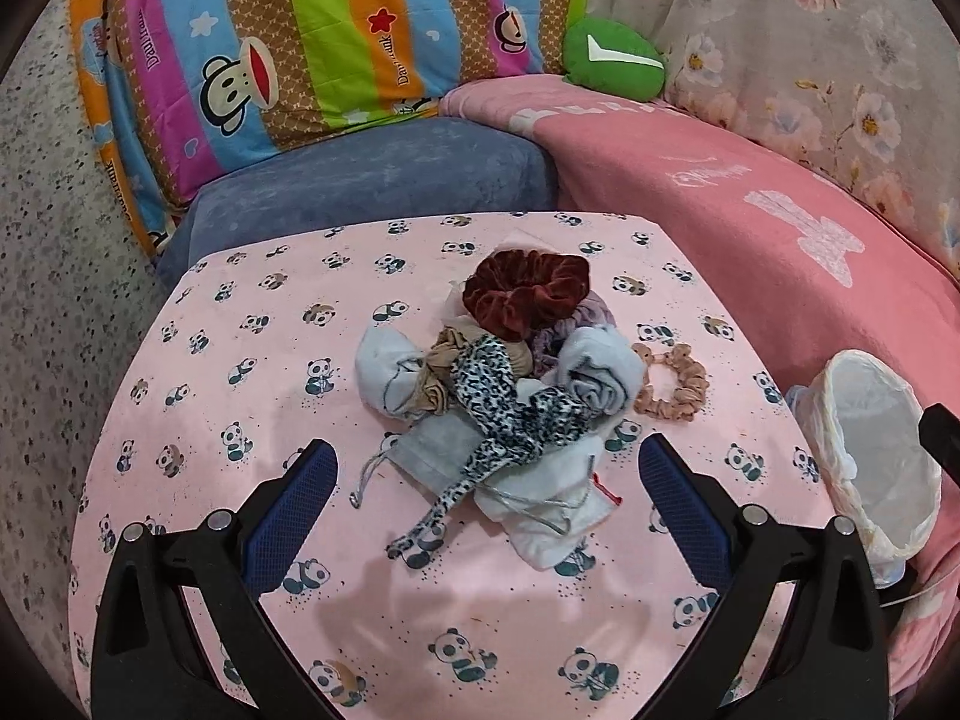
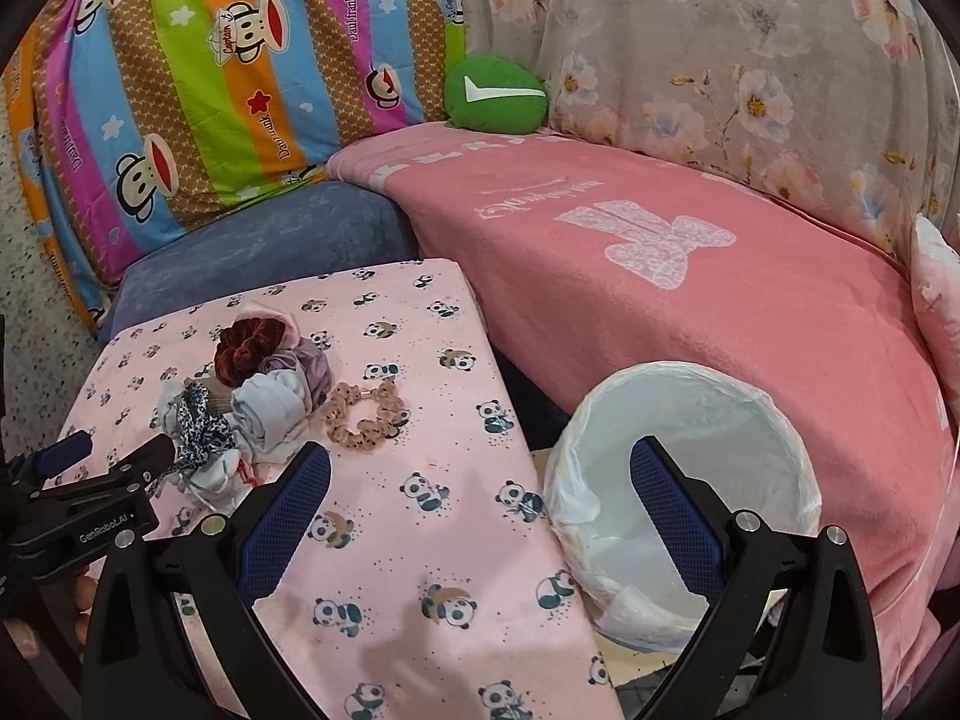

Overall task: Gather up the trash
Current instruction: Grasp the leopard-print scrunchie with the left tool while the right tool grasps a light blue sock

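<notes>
A pile of scrunchies and small cloth pouches lies on the pink panda-print table (image 1: 240,312): a dark red velvet scrunchie (image 1: 528,291), a leopard-print band (image 1: 510,414), pale blue cloth rolls (image 1: 600,372), a grey drawstring pouch (image 1: 438,444) and a peach scrunchie (image 1: 675,384). My left gripper (image 1: 486,468) is open and empty, just short of the pile. My right gripper (image 2: 480,474) is open and empty, over the gap between the table (image 2: 432,438) and the bin (image 2: 684,468). The pile (image 2: 270,396) lies to its left.
A white bin lined with a plastic bag (image 1: 870,456) stands at the table's right edge. A pink blanket (image 2: 690,312) covers the sofa behind. A blue cushion (image 1: 372,180), a striped monkey-print pillow (image 1: 288,48) and a green pouch (image 1: 612,60) lie at the back.
</notes>
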Tool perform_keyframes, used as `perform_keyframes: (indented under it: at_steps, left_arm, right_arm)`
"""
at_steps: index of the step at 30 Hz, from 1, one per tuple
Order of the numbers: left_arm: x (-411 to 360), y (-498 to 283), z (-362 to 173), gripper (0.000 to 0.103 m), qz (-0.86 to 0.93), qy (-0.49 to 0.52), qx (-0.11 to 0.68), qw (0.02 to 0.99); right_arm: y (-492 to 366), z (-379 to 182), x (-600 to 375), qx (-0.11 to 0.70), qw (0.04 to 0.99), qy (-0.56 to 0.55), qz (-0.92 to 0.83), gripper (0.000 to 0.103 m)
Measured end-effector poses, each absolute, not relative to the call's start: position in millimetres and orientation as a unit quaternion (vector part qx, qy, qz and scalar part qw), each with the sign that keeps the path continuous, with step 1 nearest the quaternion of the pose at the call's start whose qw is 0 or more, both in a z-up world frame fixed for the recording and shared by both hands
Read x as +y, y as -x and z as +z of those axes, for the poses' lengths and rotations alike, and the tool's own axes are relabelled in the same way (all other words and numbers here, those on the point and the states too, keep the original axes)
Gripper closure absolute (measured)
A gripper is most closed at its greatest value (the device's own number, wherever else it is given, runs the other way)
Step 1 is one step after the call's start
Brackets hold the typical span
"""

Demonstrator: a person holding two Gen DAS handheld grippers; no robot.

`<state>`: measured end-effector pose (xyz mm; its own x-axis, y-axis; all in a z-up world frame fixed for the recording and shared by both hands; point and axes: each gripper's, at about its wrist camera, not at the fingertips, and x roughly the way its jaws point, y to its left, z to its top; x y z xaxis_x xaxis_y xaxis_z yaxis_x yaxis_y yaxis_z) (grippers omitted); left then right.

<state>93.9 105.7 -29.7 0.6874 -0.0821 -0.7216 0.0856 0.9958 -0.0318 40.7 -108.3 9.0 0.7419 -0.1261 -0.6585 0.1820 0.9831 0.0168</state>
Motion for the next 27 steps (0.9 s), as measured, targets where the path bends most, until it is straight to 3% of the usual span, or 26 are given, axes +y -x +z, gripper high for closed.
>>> perform_keyframes:
  at_steps: [12,14,18,20,22,25,27]
  left_arm:
    - [127,-137,-61,0.009,-0.109,0.074,0.431,0.893]
    - [126,-141,-62,0.017,-0.123,0.077,0.434,0.889]
    - [127,-147,-64,0.044,-0.156,0.097,0.441,0.878]
    - [129,-150,-66,0.053,-0.175,0.114,0.446,0.87]
    - [127,-153,-68,0.073,-0.192,0.121,0.452,0.863]
    - [127,-154,-69,0.088,-0.199,0.118,0.454,0.861]
    - [130,-153,-67,0.09,-0.199,0.121,0.45,0.862]
  right_arm:
    - [-88,-5,-63,0.355,0.933,-0.04,-0.051,0.005]
    - [-95,-7,-57,0.357,0.932,-0.04,-0.046,0.005]
    - [-105,-13,-48,0.361,0.931,-0.039,-0.034,0.009]
    - [-110,-17,-44,0.366,0.929,-0.04,-0.024,0.016]
    - [-115,-21,-41,0.373,0.927,-0.044,-0.016,0.023]
    - [-123,-30,-34,0.388,0.92,-0.052,0.009,0.036]
    - [-127,-36,-29,0.396,0.916,-0.055,0.023,0.043]
